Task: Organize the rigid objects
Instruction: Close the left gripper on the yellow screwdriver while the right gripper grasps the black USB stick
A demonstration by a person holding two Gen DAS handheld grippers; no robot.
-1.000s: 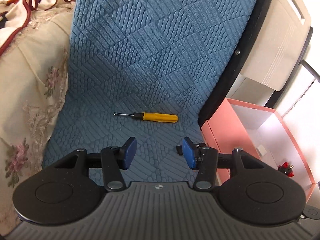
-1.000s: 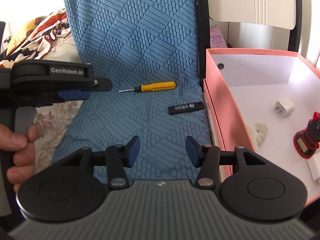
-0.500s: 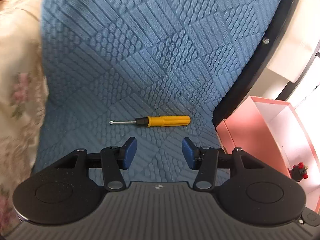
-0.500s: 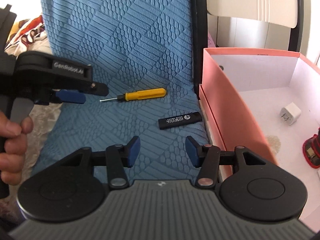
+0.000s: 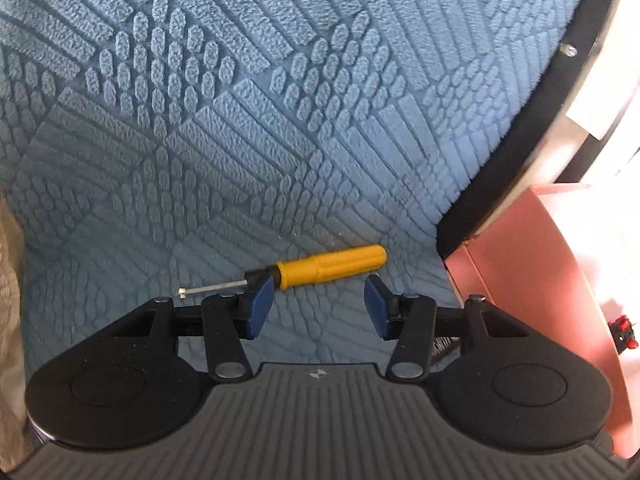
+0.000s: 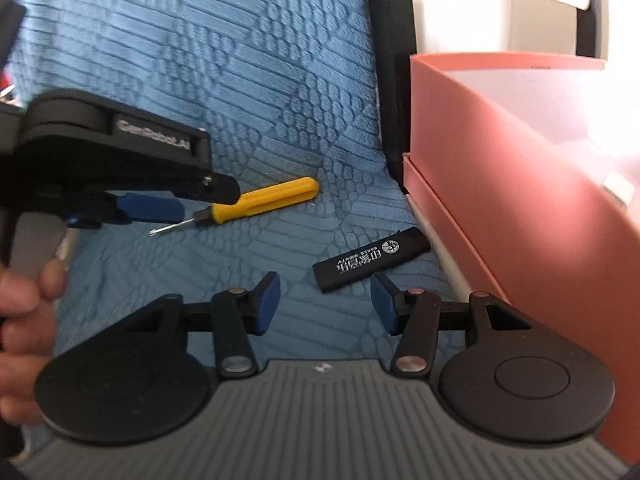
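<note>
A yellow-handled screwdriver (image 5: 330, 266) lies flat on the blue quilted cover (image 5: 240, 120), its metal tip to the left. My left gripper (image 5: 318, 304) is open just short of it, the left pad overlapping the black collar in view. In the right wrist view the screwdriver (image 6: 264, 198) lies beyond a black lighter (image 6: 372, 258) with white print. My right gripper (image 6: 326, 300) is open, close in front of the lighter, nothing between its pads. The left gripper (image 6: 160, 208) shows from the side there, held by a hand (image 6: 24, 312), hovering over the screwdriver's tip.
A pink open box (image 6: 520, 184) with a white inside stands right of the cover, against a black frame edge (image 6: 390, 80). A small red and black item (image 5: 622, 332) sits inside the box. A beige floral cloth (image 5: 8, 320) lies at the far left.
Both grippers have come down and forward. The screwdriver now lies right at the left gripper's pads, and the lighter right at the right gripper's pads. Jaw openings are unchanged.
</note>
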